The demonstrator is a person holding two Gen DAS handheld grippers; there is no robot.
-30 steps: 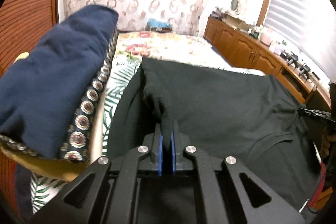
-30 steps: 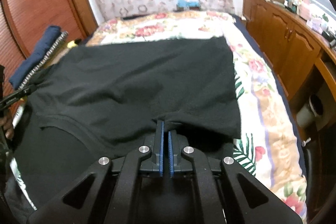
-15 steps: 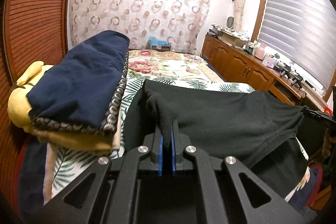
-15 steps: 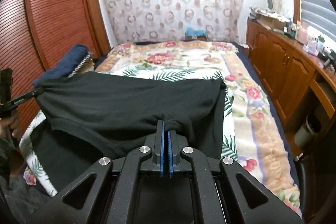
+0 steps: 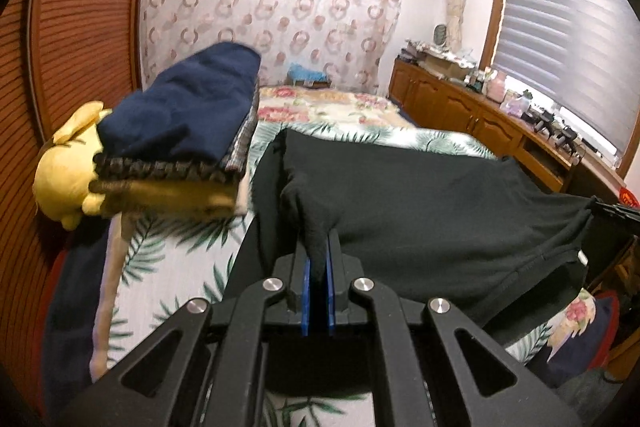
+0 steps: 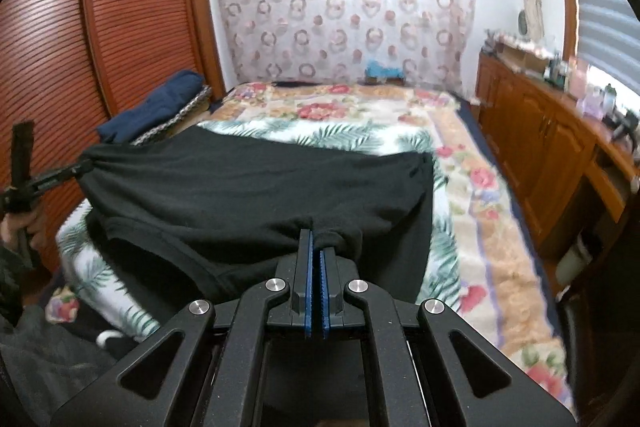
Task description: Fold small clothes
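Left wrist: left tool [image 5: 318, 259] pinches black garment [image 5: 440, 195] — right tool [image 6: 316, 247] pinches it too.

Black garment [image 5: 420, 195] lifted off bed [image 6: 460, 187], far edge drawn nearer, now hanging taut between hand-held grippers

A home bedroom; a bed [image 6: 460, 163] under a floral spread, a patterned curtain [image 6: 344, 7] behind it; louvred wardrobe doors [image 6: 120, 19] on one side, wooden cabinets [image 6: 540, 131] and window blinds [image 5: 568, 39] opposite.
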